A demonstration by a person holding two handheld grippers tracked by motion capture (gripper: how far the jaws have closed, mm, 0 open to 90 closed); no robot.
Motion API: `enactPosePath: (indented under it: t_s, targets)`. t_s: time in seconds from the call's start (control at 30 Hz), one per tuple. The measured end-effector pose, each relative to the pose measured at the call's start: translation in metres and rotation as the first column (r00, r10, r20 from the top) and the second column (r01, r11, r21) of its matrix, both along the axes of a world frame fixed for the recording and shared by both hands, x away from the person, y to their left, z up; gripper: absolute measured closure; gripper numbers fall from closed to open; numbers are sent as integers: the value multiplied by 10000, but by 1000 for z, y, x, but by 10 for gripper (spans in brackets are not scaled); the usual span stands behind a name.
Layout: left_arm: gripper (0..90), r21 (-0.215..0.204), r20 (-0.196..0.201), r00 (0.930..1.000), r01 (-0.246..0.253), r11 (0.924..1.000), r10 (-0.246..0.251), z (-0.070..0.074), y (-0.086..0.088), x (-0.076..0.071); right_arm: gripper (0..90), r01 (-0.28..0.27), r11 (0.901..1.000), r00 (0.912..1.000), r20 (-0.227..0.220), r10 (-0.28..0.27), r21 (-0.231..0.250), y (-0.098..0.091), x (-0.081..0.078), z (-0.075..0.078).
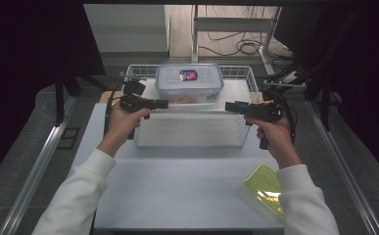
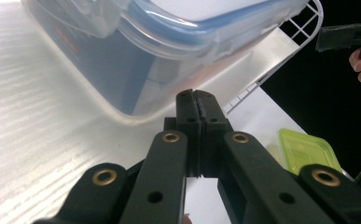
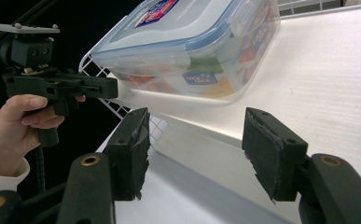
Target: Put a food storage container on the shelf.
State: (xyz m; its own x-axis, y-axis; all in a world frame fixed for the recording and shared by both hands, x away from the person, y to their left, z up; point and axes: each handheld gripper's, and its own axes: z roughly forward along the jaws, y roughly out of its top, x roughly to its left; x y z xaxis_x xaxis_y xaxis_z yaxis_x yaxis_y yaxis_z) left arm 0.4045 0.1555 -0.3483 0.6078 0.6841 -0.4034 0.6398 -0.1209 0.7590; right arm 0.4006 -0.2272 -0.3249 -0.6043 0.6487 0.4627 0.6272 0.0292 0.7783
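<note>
Both grippers are hovering near the lidded food container (image 1: 189, 82) sitting at the wire basket's (image 1: 241, 142) far end: left gripper (image 1: 163, 104) pinched shut on nothing, right gripper (image 1: 228, 106) gaping, empty. Grasping seems not yet begun.

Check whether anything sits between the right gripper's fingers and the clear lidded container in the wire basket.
Nothing visible does. The right gripper is open and points at the container, with bare white basket floor between them. The left gripper, shut, hovers at the container's other side.
</note>
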Motion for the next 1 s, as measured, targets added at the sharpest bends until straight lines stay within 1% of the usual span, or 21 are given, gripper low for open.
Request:
enactPosePath:
  t_s: [0.1,0.17,0.23,0.4,0.47,0.53,0.6,0.63,0.67,0.7,0.77,0.87,0.97,1.0]
  targets:
    - [897,-117,79,10000,21,9999,-20,2,6,-8,413,-31,10000,10000,15,31,45,0,-3,-1]
    - [896,-114,176,9998,9,9999,-7,3,10,-15,413,-80,9999,10000,38,79,77,0,-6,-1]
    - [895,-240,222,9997,-40,9997,46,3,14,-22,413,-143,9998,9999,65,142,111,0,-9,-2]
    - [892,-250,519,9986,-38,9997,51,-1,25,-44,412,-279,9996,9995,133,278,58,1,-20,-8]
    - [890,-257,609,9981,12,9997,3,-6,28,-54,409,-341,9994,9993,170,341,14,1,-24,-12]
    - [888,-89,583,9983,-89,9999,95,-12,30,-64,404,-376,9992,9991,189,379,-155,1,-29,-18]
    - [886,-286,472,9989,-21,9996,35,-21,33,-73,401,-476,9987,9987,155,479,-193,0,-34,-26]
    - [885,-308,474,9989,-43,9995,57,-25,35,-78,400,-494,9985,9986,168,498,-224,0,-36,-29]
    - [877,-335,509,9986,-120,9994,136,-29,37,-83,398,-589,9978,9980,192,595,-293,-1,-42,-36]
    - [877,-392,528,9985,-119,9992,140,-33,38,-87,398,-589,9978,9980,192,595,-293,-1,-42,-36]
    - [864,-468,566,9984,-21,9989,48,-41,41,-97,393,-667,9975,9976,141,671,-243,-2,-48,-43]
    - [812,-305,702,9975,-26,9995,48,-53,42,-111,389,-763,9966,9968,217,769,-307,-2,-59,-53]
    - [675,-76,801,9965,-242,9997,247,-66,41,-124,384,-866,9958,9960,205,872,-311,-2,-70,-63]
    - [616,-25,787,9964,-299,9995,301,-70,41,-128,383,-885,9955,9958,193,891,-339,-2,-73,-67]
